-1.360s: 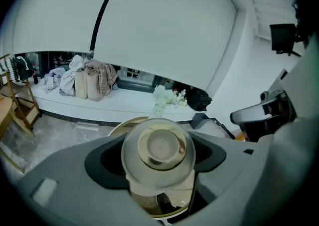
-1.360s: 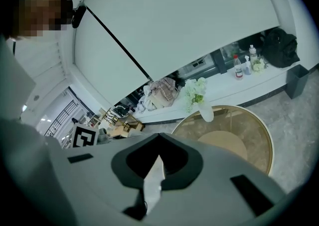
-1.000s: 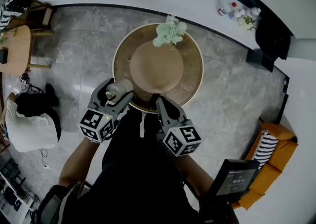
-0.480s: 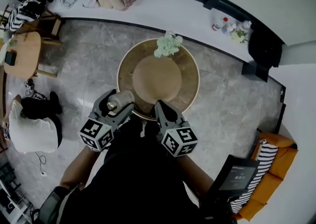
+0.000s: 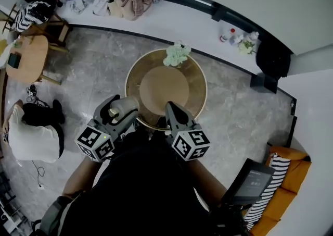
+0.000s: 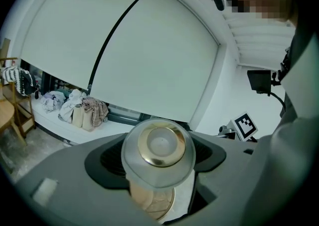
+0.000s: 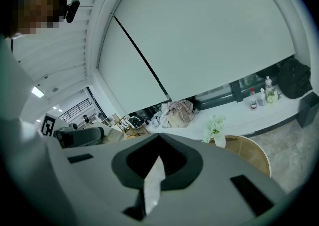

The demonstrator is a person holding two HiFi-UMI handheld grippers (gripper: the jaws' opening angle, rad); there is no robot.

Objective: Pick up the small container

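Small container (image 6: 158,146) is pinched in the left tongs (image 5: 119,109), apparently clear of the desk's (image 5: 196,76) near edge, so the pickup looks done; right tongs (image 5: 170,109) pressed together, empty.

No legible text, labels or numbers anywhere.

Left tongs (image 5: 123,107) clamp the small container (image 6: 158,146) (right tongs (image 5: 170,107) pressed shut alongside).
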